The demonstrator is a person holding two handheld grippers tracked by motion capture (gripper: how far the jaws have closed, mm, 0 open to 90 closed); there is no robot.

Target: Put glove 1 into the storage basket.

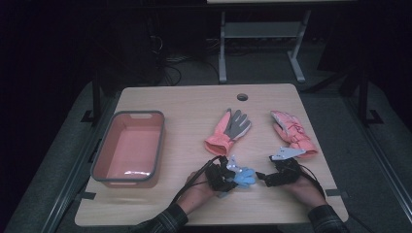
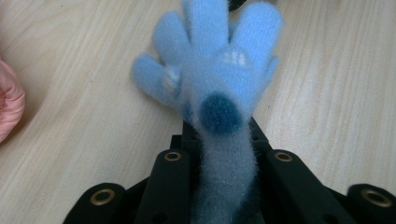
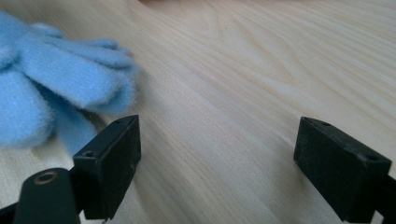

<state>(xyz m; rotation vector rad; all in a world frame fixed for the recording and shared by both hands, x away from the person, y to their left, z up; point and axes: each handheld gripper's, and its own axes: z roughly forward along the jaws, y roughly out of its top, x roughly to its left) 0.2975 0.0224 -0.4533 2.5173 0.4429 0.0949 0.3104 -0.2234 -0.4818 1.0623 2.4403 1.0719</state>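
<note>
The left gripper has its fingers clamped on the cuff of a blue glove. The right gripper rests beside it, fingers spread wide over the bare surface.

Wide-open black jaws of the right gripper over pale wooden tabletop; fuzzy light-blue fleece glove lying just left.

Taking the blue glove as landmark: far to its left the pink bin blocks the bench. Behind it lie a pink-grey glove and, to the right, a pink glove. Between glove and bin, bare wood gives free passage.
</note>
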